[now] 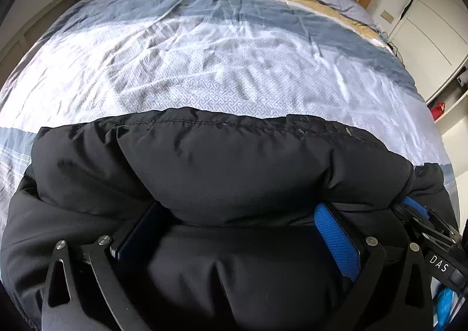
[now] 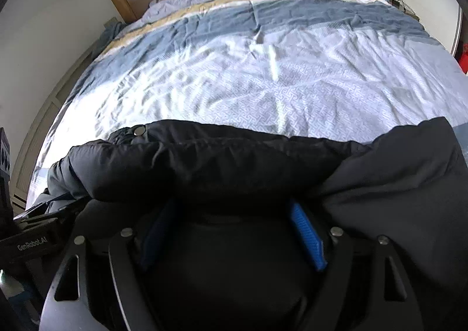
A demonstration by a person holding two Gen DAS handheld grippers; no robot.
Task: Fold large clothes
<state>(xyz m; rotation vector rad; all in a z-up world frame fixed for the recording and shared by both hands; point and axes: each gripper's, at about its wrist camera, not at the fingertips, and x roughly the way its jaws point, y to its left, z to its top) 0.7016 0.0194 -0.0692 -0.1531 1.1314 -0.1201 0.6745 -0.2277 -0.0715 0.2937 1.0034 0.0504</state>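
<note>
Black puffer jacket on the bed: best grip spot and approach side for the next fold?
Probably grip the black puffer jacket along its near puffed edge, coming from the foot of the bed, as both tools do now. The left tool and right tool each straddle a thick quilted roll; the stitched seam marks a natural fold line beyond.

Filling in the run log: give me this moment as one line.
left gripper: shut on black puffer jacket | right gripper: shut on same jacket | jacket: bunched at near edge of bed
</note>
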